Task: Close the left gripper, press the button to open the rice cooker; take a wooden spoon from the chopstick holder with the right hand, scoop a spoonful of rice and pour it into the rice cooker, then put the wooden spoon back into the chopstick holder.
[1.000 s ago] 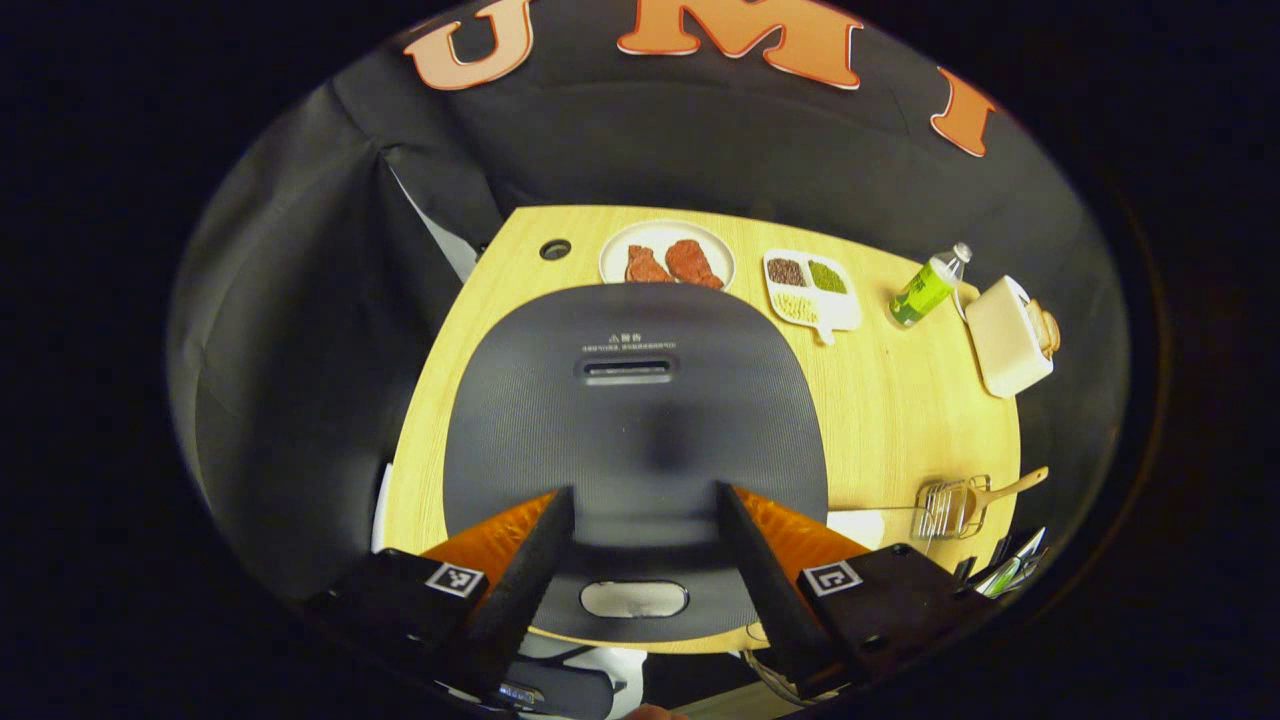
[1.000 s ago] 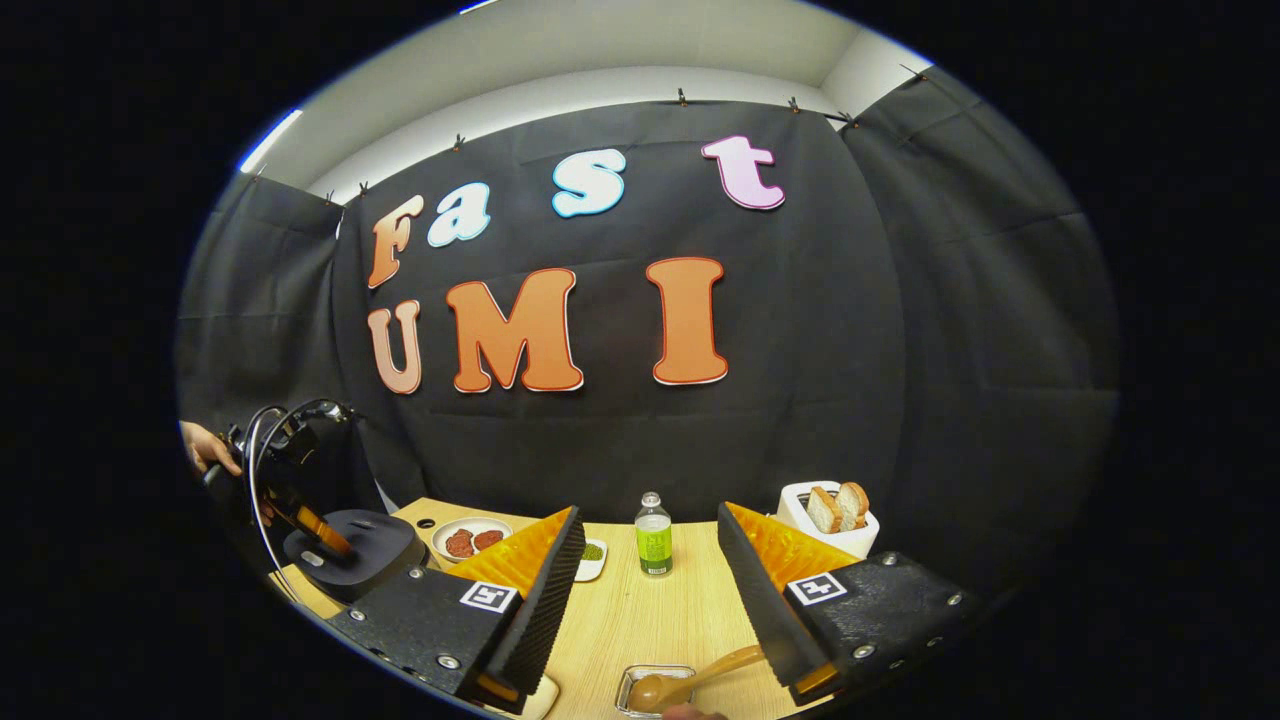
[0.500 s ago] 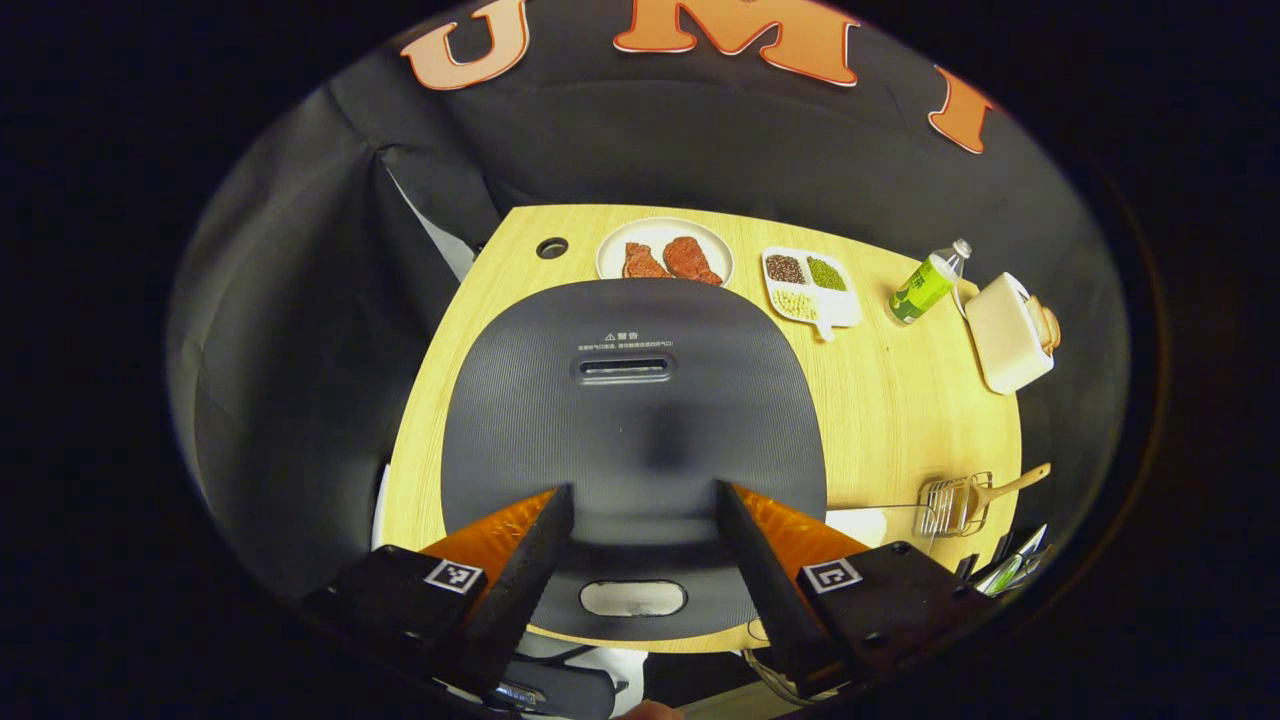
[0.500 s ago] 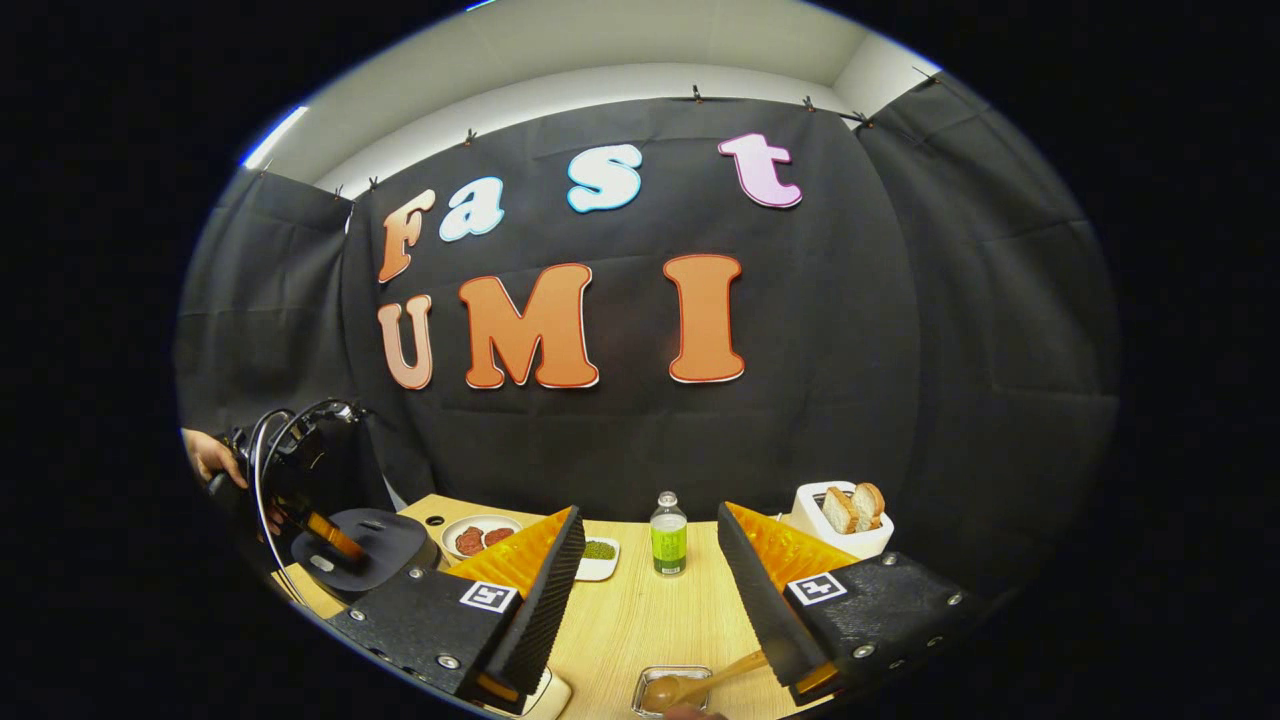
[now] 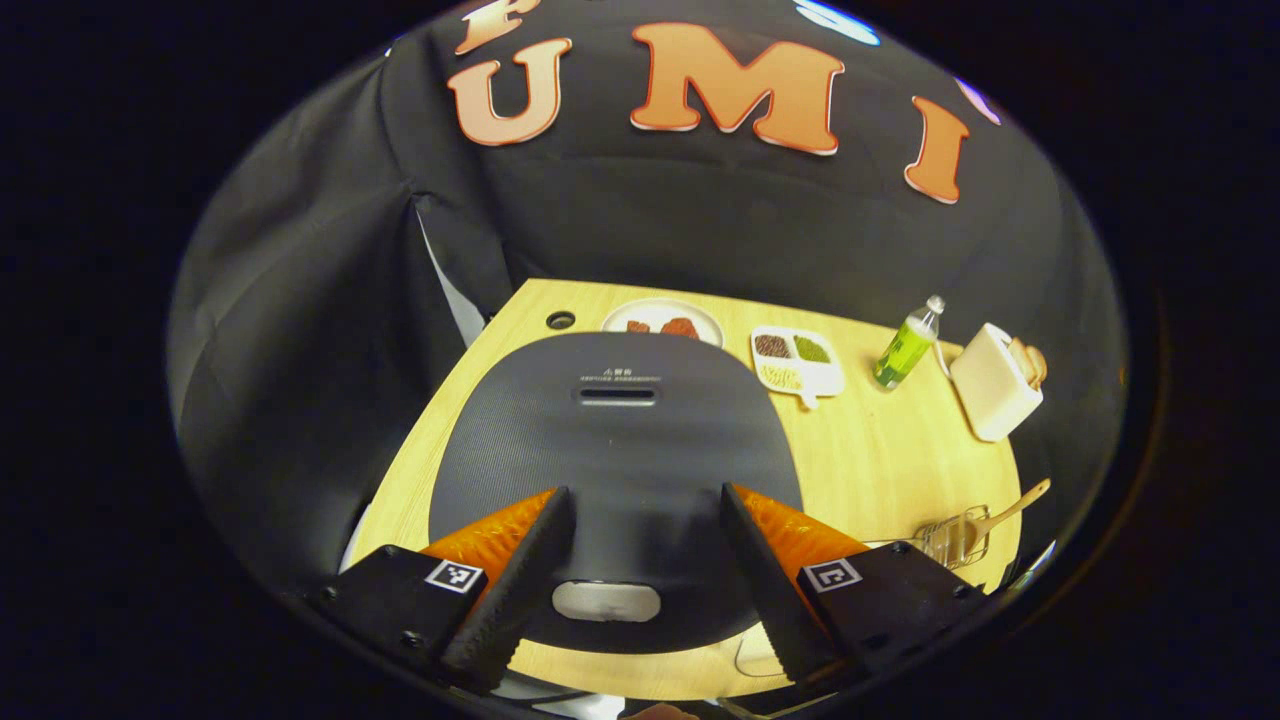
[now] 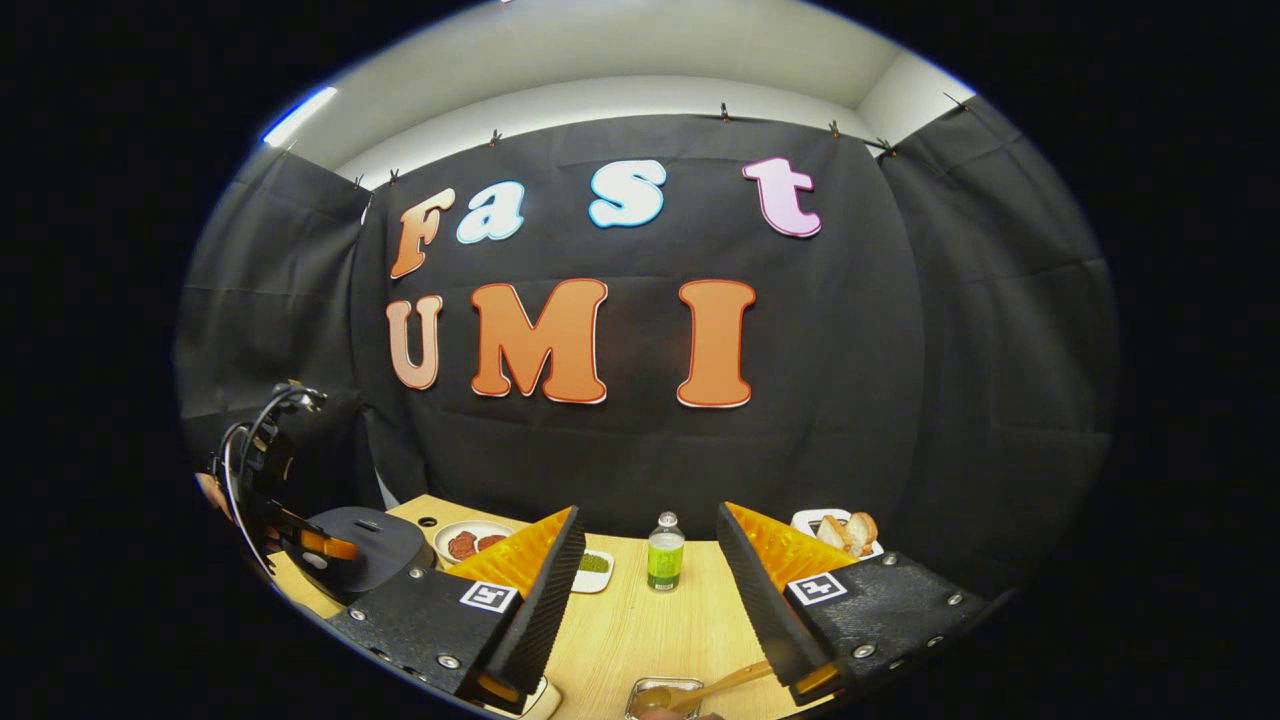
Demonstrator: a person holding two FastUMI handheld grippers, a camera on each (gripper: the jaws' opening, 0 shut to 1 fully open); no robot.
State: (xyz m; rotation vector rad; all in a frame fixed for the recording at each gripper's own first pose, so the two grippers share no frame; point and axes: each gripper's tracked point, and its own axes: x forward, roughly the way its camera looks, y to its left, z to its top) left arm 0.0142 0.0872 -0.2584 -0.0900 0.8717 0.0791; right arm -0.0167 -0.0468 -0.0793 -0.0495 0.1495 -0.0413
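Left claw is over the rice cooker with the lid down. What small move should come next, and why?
Probably close the left claw. Its fingers stand wide apart over the cooker, the lid is still shut, and the button lies untouched between them. The task calls for a closed claw before pressing.

Dark grey rice cooker point(image 5: 615, 430) with fine ribbed lid and pale grey button point(image 5: 606, 601) on a light wood-grain table point(image 5: 880, 450), green bottle point(image 6: 664, 556) (clear cap), cream toaster point(image 5: 990, 384), white divided dish point(image 5: 797, 361) holding brown, green, yellowish grains, tan wooden spoon point(image 5: 1003, 511).
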